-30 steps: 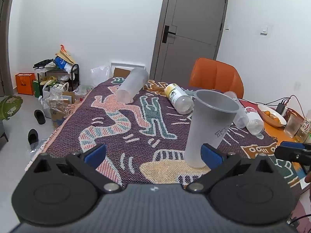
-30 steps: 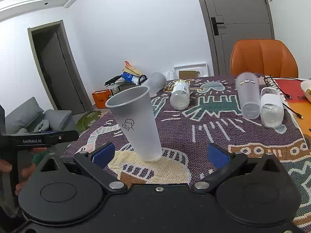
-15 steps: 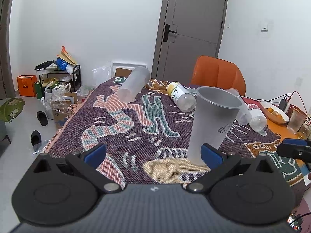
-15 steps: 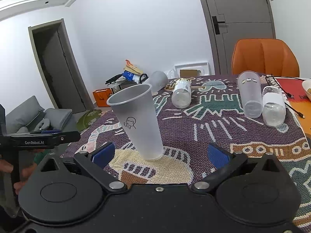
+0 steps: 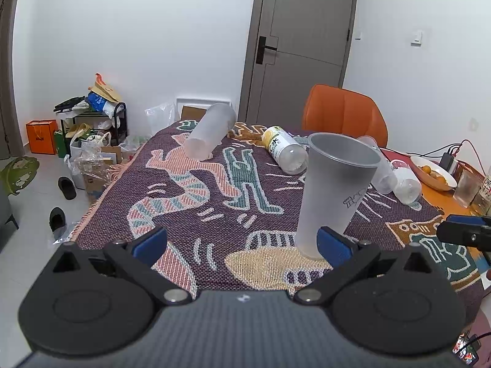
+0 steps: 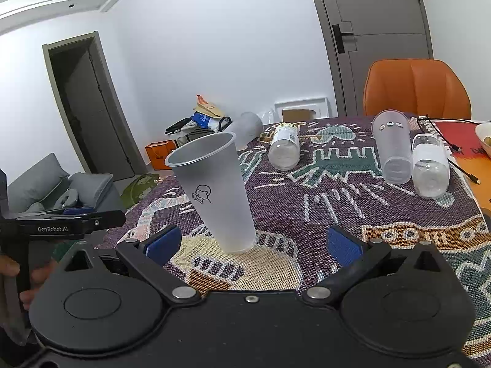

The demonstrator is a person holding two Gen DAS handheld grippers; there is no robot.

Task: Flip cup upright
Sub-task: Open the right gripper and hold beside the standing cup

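A frosted grey cup (image 5: 334, 190) stands upright, mouth up, on the patterned cloth; it also shows in the right wrist view (image 6: 214, 190). My left gripper (image 5: 242, 245) is open and empty, its right pad just in front of the cup's base. My right gripper (image 6: 251, 243) is open and empty, with the cup standing just beyond its fingers, nearer the left one. The left gripper also shows from the side at the left edge of the right wrist view (image 6: 92, 219).
Other frosted cups lie on their sides: one at the far left (image 5: 210, 135), one at the right (image 6: 394, 150). Two clear bottles (image 6: 284, 150) (image 6: 429, 165) lie nearby. An orange chair (image 6: 417, 89) stands behind the table. A fruit bowl (image 5: 432, 173) and cables sit at the right.
Both grippers have drawn back slightly from the standing cup. The cup has not moved.
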